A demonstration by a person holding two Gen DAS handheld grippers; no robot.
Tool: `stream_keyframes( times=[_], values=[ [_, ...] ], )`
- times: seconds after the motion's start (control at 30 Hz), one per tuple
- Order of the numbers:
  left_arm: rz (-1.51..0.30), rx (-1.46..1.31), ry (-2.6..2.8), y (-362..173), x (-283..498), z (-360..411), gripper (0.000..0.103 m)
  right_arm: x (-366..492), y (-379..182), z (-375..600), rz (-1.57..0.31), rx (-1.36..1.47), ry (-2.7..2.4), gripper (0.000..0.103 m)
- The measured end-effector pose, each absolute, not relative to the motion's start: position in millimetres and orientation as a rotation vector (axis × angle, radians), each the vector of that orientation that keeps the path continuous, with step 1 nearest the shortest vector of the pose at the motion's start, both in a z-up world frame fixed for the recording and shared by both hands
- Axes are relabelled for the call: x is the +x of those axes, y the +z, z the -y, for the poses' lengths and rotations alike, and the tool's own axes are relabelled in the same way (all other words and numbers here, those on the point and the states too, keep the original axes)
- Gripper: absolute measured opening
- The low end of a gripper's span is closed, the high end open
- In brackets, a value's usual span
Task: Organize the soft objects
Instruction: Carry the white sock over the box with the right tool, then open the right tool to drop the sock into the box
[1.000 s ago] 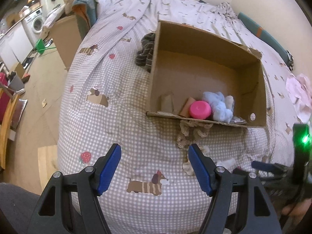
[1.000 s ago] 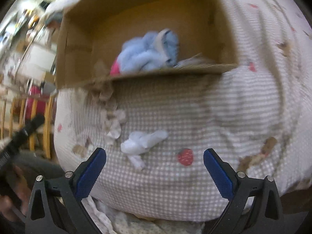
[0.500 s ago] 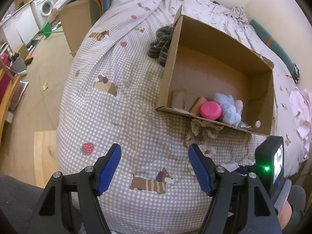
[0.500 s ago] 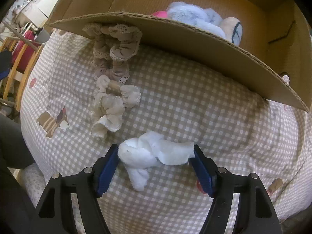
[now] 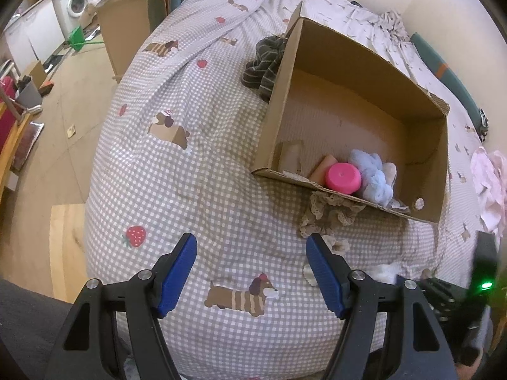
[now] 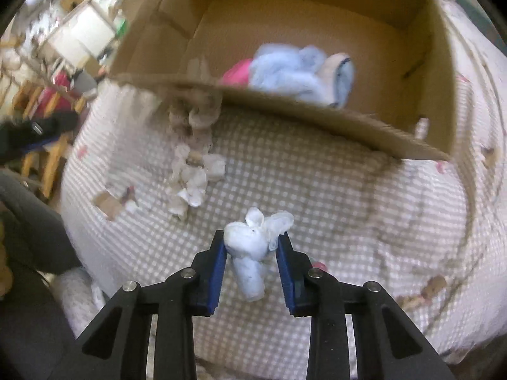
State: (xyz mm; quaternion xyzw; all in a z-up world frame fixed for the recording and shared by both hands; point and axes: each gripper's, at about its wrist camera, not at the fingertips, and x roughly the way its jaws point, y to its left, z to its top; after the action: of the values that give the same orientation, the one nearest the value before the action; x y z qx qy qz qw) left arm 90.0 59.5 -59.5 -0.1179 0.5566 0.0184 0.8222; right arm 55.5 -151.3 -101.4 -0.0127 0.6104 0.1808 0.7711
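Note:
A cardboard box (image 5: 442,164) lies on the checked bed cover; it also shows in the right wrist view (image 6: 440,72). It holds a blue fluffy cloth (image 5: 374,174) (image 6: 291,72), a pink round thing (image 5: 343,177) and a tan roll. My right gripper (image 6: 252,247) is shut on a white rolled sock (image 6: 248,253), lifted above the cover in front of the box. Beige lace socks (image 6: 193,164) (image 5: 329,215) lie against the box's near wall. My left gripper (image 5: 252,266) is open and empty, over the cover left of the lace socks.
A dark striped cloth (image 5: 264,63) lies by the box's far left corner. Pink clothes (image 5: 488,183) lie at the right. The bed edge drops to a wooden floor (image 5: 63,101) on the left, with a cardboard cabinet (image 5: 123,38) and washing machine (image 5: 77,3) beyond.
My right gripper closed on the white sock and lifted it, pulling back from the box. My left gripper shifted slightly and stays open.

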Motion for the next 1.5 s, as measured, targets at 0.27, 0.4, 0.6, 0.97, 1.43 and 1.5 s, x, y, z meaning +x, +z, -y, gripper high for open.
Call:
stream_keyframes(
  times=[0.27,0.4,0.6,0.97,1.43,1.5],
  values=[
    [-1.217,-0.211,0.035,-66.2,91.7,-51.0,0.069,68.4,-25.7,189.8,-1.128,0.131,0.359,0.033],
    [-1.228,-0.203,0.036,-69.9,92.7,-49.3,0.069,93.5,-9.7,205.1,-1.100,0.153,0.329,0.033],
    [-1.249,-0.185,0.033,-77.8,95.2,-44.3,0.069,128.4,-12.7,200.1,-1.096,0.148,0.279,0.033],
    [-1.250,-0.135,0.021,-82.2,96.4,-34.0,0.069,145.1,-54.4,205.4,-1.190,0.202,0.217,0.033],
    [-1.247,-0.131,0.013,-81.6,94.9,-32.9,0.069,140.9,-47.8,213.3,-1.154,0.230,0.195,0.053],
    [-1.242,-0.121,0.019,-80.6,94.5,-32.8,0.069,139.3,-43.9,211.9,-1.137,0.227,0.200,0.067]
  ],
)
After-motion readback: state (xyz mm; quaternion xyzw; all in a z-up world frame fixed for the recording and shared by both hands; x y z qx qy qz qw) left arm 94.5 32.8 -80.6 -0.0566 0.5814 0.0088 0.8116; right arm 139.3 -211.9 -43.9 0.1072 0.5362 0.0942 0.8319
